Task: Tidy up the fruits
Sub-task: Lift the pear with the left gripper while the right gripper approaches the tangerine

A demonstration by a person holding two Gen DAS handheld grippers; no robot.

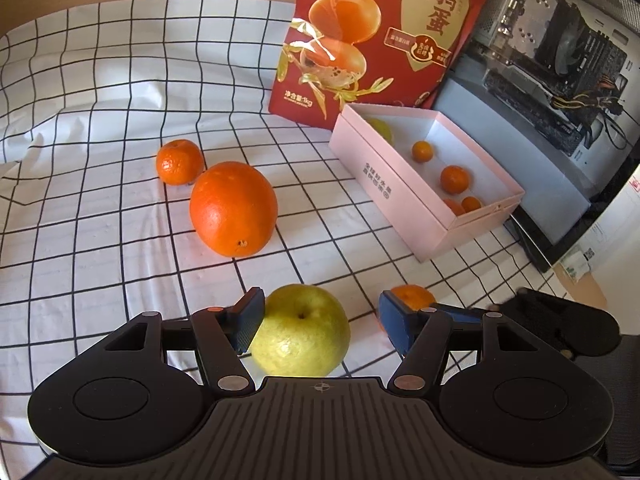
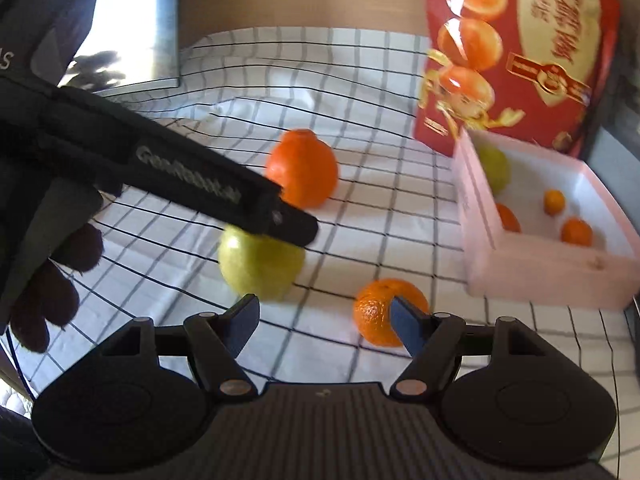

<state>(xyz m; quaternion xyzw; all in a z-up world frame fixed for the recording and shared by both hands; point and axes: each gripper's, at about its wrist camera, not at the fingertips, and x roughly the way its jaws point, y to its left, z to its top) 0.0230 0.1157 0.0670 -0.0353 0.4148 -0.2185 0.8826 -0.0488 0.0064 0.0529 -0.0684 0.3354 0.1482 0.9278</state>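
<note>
Left claw (image 1: 320,322) stands wide over the checked cloth (image 1: 100,208) on the bench, a yellow-green apple (image 1: 301,330) between its blue pads; the left pad sits at the apple's edge, the right pad is clear of it, so no grip. Right claw (image 2: 324,324) is also spread, nothing between the pads; its right finger crosses in front of a small mandarin (image 2: 384,312) lying on the cloth, contact not certain. From the right wrist view, the left tool's black body (image 2: 168,168) slants over the apple (image 2: 260,264), and a dark-gloved hand (image 2: 48,280) holds it at the frame's left. Loose fruit on the cloth: a large orange (image 1: 233,209), a second mandarin (image 1: 179,161) touching it or just beside it on the far side, plus the apple and the near mandarin (image 1: 412,295). Pink box (image 1: 384,184) stands open to the right, well apart from the large orange; inside are another green apple (image 1: 382,130) at the far end and several small orange fruits (image 1: 455,179). Red printed bag (image 1: 376,32) stands upright just behind the box. Open computer case (image 1: 560,72) is at far right.
</note>
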